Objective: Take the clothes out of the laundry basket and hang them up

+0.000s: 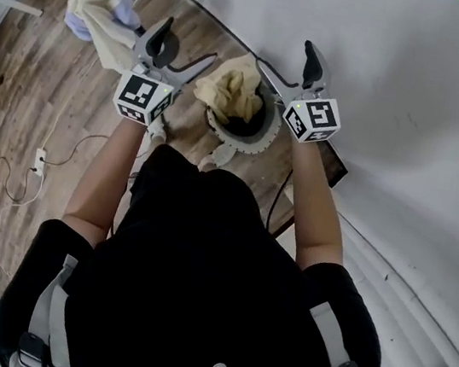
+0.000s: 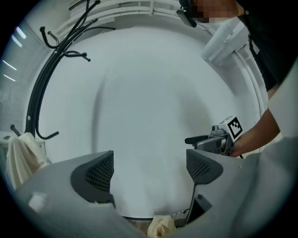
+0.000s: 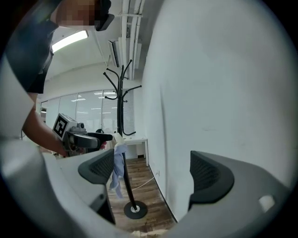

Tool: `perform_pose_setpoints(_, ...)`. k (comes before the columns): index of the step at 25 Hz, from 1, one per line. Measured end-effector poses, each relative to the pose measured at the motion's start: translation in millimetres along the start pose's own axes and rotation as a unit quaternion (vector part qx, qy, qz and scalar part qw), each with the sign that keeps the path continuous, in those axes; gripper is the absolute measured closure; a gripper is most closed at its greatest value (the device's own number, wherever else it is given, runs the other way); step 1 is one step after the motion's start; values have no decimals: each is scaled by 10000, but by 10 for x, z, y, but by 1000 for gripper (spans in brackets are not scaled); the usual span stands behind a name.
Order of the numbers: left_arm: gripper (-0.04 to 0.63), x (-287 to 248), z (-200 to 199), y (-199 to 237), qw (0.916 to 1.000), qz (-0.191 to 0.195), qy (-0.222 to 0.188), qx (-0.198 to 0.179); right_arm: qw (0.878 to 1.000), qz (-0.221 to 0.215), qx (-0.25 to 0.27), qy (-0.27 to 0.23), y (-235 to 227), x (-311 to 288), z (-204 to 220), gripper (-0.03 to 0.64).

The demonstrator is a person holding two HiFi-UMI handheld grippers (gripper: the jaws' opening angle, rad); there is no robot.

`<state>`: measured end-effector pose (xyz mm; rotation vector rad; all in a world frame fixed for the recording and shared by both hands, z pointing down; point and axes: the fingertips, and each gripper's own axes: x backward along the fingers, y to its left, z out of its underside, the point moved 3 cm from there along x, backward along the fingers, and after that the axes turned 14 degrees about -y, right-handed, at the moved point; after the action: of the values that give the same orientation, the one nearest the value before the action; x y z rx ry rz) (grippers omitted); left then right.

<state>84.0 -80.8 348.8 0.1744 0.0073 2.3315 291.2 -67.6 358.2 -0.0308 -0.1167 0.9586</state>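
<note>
A round laundry basket stands on the wood floor by the white wall, with a yellowish cloth heaped in it. That cloth also shows at the bottom of the left gripper view. At the far left, cream and lavender clothes hang on a black coat rack. Its lavender cloth hangs by the pole. My left gripper is held above the basket's left side, open and empty. My right gripper is over its right side, also open and empty. Each gripper faces the other.
The white wall runs close along the right of the basket. A dark flat object leans near the wall. A power strip with cables lies on the floor at left. The rack's round base sits on the wood floor.
</note>
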Motion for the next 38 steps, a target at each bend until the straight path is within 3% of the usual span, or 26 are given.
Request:
perform_pose_setpoints(6, 125, -144, 731, -168, 9984, -209, 482, 215, 9980, -313, -53, 553, -287, 104, 655, 152)
perform_pose_setpoints(16, 129, -285, 2498, -52, 9893, -256, 1306, 592, 9862, -709, -199, 1485, -515, -12, 2370, 160)
perform_pose_setpoints(25, 127, -86, 3994, -35, 9715, -239, 2187, 885, 9706, -874, -293, 2222, -619, 80, 3811, 184)
perform_pose_setpoints(34, 129, -120, 5063, -40, 9565, -28, 2747, 984, 9605, -896, -228, 2624, -773, 52, 4774, 204)
perform_pose_setpoints(38, 132, -143, 5529, -46, 9459, 124, 3081, 1013, 9512, -1063, -122, 2894, -759, 59, 5154, 215)
